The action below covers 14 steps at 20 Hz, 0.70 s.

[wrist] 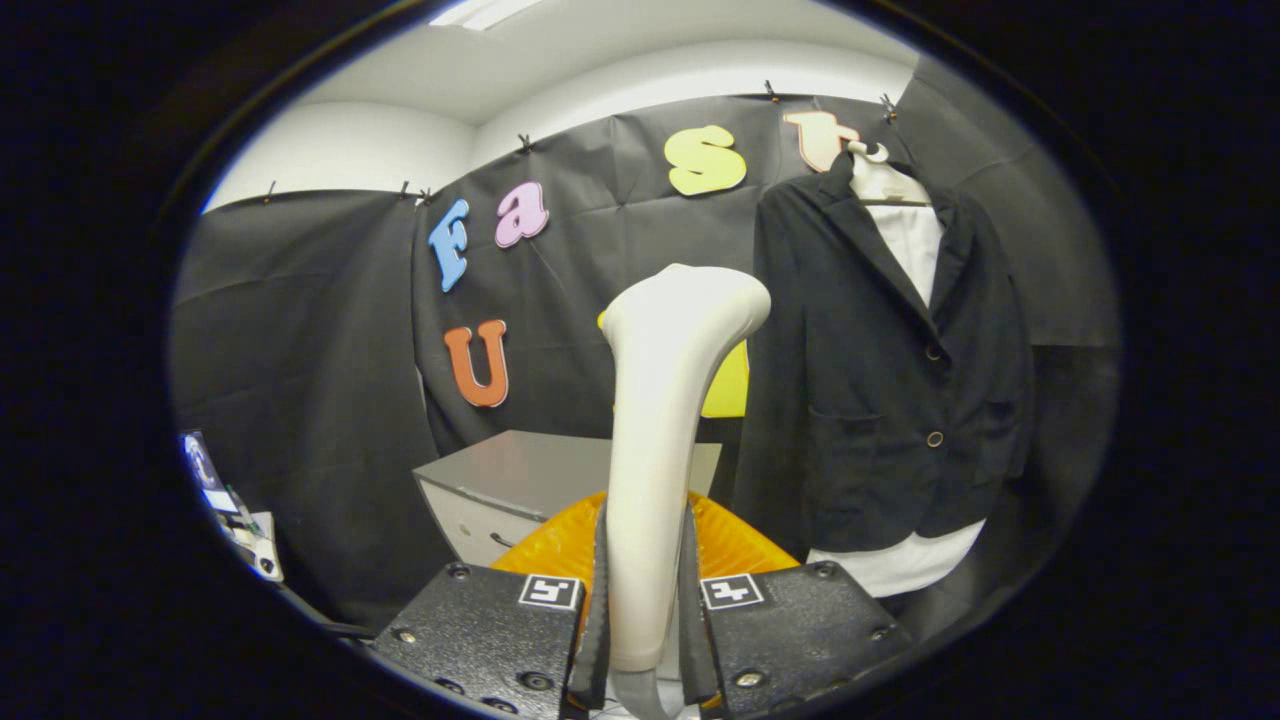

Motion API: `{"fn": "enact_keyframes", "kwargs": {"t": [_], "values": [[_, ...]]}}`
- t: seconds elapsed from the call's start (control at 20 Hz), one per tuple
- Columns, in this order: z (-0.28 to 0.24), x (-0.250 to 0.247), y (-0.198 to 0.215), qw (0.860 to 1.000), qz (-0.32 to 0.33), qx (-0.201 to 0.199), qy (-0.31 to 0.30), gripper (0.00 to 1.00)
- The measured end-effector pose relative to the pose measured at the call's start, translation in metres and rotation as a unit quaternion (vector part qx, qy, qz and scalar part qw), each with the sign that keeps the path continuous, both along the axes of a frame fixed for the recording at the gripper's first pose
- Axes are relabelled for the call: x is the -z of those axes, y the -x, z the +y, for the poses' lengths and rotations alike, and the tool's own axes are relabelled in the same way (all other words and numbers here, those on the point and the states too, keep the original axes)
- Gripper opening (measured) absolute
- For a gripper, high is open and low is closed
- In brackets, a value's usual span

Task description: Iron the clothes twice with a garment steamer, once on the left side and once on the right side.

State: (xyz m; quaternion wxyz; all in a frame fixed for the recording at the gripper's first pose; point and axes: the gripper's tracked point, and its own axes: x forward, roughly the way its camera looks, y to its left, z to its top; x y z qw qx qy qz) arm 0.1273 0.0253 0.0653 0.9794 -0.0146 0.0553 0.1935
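My tongs (645, 640) pinch the garment steamer (665, 420) by its handle, both fingers pressed on it, its long axis upright. The jacket (880, 380) hangs ahead and off to the right, well apart, so I judge I must swing rightward.

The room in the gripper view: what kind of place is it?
Probably an indoor recording booth: black cloth wall, a jacket hanging against it, a grey cabinet, and the hand-held gripper shut on a garment steamer.

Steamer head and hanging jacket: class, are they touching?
Apart. The gripper view shows booth wall between the steamer head and the jacket; the gripper clamps the steamer's handle.
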Motion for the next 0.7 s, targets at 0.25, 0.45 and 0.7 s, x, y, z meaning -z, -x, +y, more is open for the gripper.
{"fn": "enact_keyframes", "kwargs": {"t": [0.25, 0.45, 0.7], "values": [[-0.004, 0.005, -0.003, 1.0, 0.014, 0.013, -0.011, 0.31], [-0.007, 0.01, -0.003, 0.999, 0.017, 0.025, -0.009, 0.31], [-0.003, 0.016, 0.002, 1.0, 0.014, 0.026, 0.003, 0.31]]}}
